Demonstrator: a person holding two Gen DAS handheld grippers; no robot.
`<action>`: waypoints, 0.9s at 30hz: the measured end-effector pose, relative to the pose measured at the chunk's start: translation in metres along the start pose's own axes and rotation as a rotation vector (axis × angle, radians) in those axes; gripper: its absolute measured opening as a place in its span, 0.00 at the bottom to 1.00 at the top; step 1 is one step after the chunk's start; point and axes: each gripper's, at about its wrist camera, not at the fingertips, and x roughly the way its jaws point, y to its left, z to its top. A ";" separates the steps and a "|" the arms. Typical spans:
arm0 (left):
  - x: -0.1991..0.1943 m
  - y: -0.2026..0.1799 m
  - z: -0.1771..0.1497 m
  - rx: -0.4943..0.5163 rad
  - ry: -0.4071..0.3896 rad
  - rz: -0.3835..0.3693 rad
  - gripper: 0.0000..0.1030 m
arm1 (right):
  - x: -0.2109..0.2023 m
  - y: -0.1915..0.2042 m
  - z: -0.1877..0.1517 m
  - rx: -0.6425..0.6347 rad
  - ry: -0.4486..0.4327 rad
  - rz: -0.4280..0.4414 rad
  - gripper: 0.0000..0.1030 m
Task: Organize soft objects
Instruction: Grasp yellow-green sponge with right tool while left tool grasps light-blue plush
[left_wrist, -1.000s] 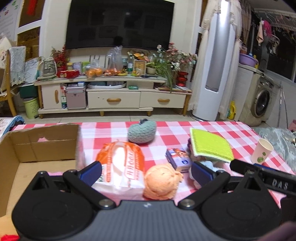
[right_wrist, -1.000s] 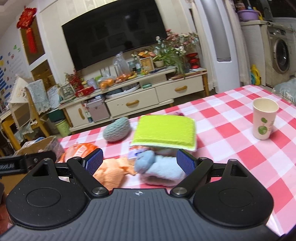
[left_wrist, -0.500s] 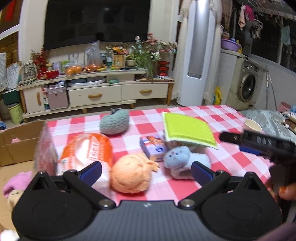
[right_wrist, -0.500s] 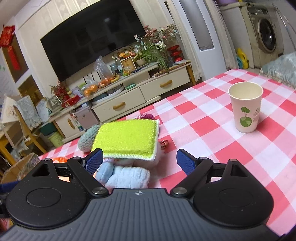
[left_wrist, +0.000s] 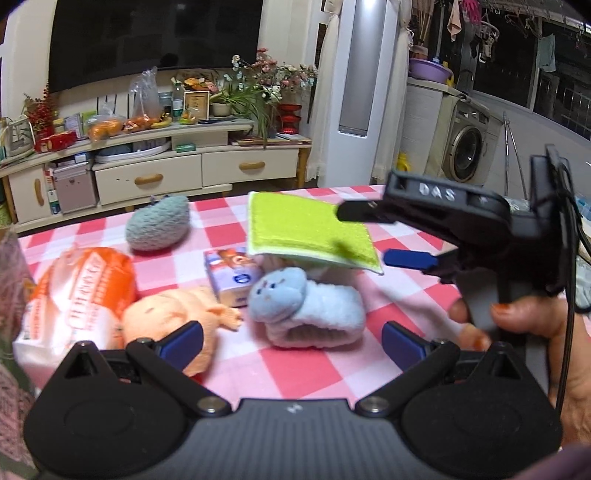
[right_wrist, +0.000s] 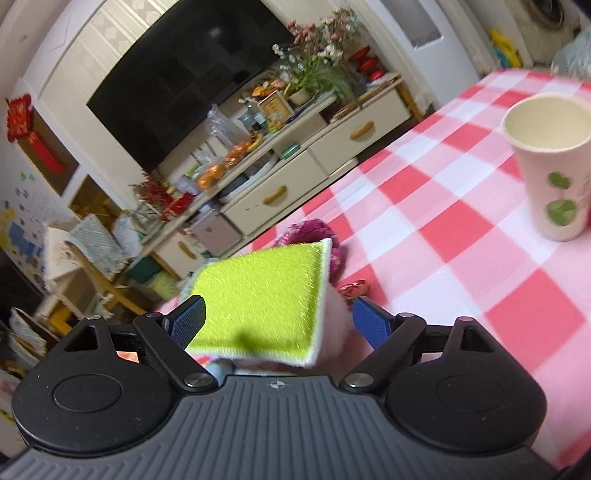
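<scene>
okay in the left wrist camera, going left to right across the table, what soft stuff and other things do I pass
Orange-and-white packet → orange plush → tissue pack → blue plush → right gripper at the far right. The grey knitted toy and green sponge lie farther back.

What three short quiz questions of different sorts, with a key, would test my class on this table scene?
1. True or false: the right claw is shut on the paper cup.
2. Which thing lies on top of the pile? A the green sponge pad B the blue plush toy C the tissue pack
3. Fill in: the left claw is ____.
Key: 1 false; 2 A; 3 open.
</scene>
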 end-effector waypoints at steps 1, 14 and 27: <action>0.004 0.000 0.000 -0.004 0.002 -0.004 0.99 | 0.001 -0.002 0.003 0.009 0.007 0.018 1.00; 0.049 -0.015 -0.003 0.003 0.023 0.007 0.99 | 0.015 0.000 0.006 0.040 0.080 0.137 1.00; 0.071 -0.012 0.001 -0.062 -0.010 -0.003 0.99 | 0.009 0.003 0.001 0.036 0.110 0.191 1.00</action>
